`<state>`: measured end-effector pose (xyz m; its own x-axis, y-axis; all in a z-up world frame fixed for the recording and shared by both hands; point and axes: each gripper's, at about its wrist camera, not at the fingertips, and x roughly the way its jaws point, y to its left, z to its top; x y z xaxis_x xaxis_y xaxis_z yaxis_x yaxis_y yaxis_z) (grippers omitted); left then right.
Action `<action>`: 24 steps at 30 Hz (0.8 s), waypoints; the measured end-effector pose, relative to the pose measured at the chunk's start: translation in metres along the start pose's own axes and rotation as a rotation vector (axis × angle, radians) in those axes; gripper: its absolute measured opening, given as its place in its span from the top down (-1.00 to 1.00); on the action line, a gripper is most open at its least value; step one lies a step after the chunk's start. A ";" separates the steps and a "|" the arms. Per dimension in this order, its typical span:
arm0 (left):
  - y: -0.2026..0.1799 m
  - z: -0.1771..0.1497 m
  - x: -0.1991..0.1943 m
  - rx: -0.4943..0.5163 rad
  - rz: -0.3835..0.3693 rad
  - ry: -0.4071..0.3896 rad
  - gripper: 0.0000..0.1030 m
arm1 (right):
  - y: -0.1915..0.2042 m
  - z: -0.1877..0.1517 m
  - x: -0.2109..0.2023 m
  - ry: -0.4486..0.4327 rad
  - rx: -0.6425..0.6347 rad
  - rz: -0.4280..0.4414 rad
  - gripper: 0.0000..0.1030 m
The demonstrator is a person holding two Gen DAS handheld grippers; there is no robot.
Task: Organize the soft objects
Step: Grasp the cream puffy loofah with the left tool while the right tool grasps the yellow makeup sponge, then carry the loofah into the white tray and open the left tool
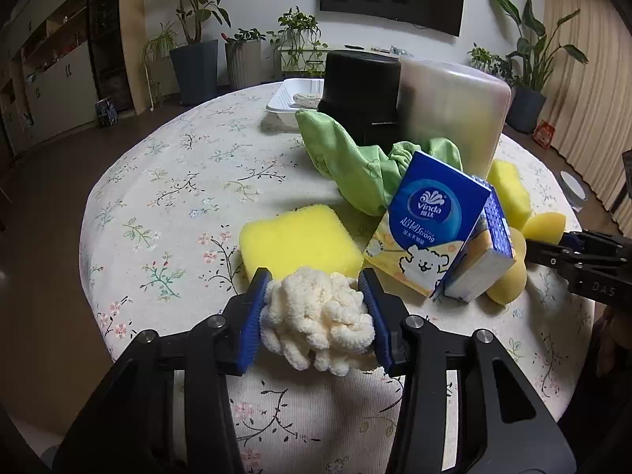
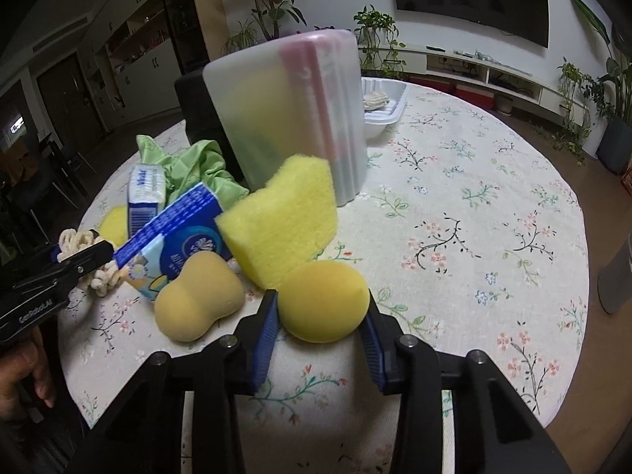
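Both grippers hold something: the left gripper has its jaws closed on a cream chenille cloth, nubby and loose, at the near edge of the desk, while the right gripper pinches a smooth, egg-shaped yellow sponge just near of a porous yellow block sponge. Squeeze lightly and lift straight up, I'd judge, since both compress easily and the leaning tissue packs could topple.
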<state>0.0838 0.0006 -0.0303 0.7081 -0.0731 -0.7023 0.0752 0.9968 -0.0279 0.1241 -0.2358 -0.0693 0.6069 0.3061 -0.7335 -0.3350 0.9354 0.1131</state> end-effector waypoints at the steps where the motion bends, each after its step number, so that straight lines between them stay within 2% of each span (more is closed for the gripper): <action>1: 0.000 0.000 0.000 0.002 0.002 0.002 0.20 | 0.002 0.000 -0.001 -0.002 -0.003 0.000 0.18; 6: -0.002 -0.005 0.000 0.019 0.011 0.064 0.14 | 0.006 -0.003 -0.001 0.006 -0.014 -0.007 0.18; 10: -0.001 -0.016 0.002 -0.010 -0.020 0.126 0.06 | 0.010 -0.003 -0.002 0.004 -0.024 -0.016 0.18; 13: -0.007 -0.019 0.002 0.025 -0.004 0.128 0.01 | 0.011 -0.004 -0.002 0.003 -0.028 -0.018 0.18; 18: -0.008 -0.020 0.000 0.029 0.009 0.136 -0.08 | 0.010 -0.005 -0.004 -0.008 -0.022 -0.016 0.18; 19: -0.011 -0.021 0.000 0.040 0.010 0.137 0.03 | 0.010 -0.005 -0.005 -0.009 -0.021 -0.015 0.18; 20: -0.013 -0.020 -0.001 0.048 -0.011 0.133 0.57 | 0.009 -0.004 -0.005 -0.010 -0.020 -0.013 0.18; 21: -0.017 -0.020 -0.003 0.059 -0.026 0.132 0.67 | 0.009 -0.004 -0.006 -0.011 -0.020 -0.009 0.19; 24: -0.020 -0.023 -0.006 0.049 -0.042 0.129 0.68 | 0.009 -0.004 -0.007 -0.010 -0.023 0.002 0.21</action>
<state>0.0621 -0.0185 -0.0422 0.6079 -0.1070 -0.7868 0.1398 0.9898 -0.0265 0.1133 -0.2303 -0.0657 0.6132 0.3094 -0.7268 -0.3521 0.9307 0.0992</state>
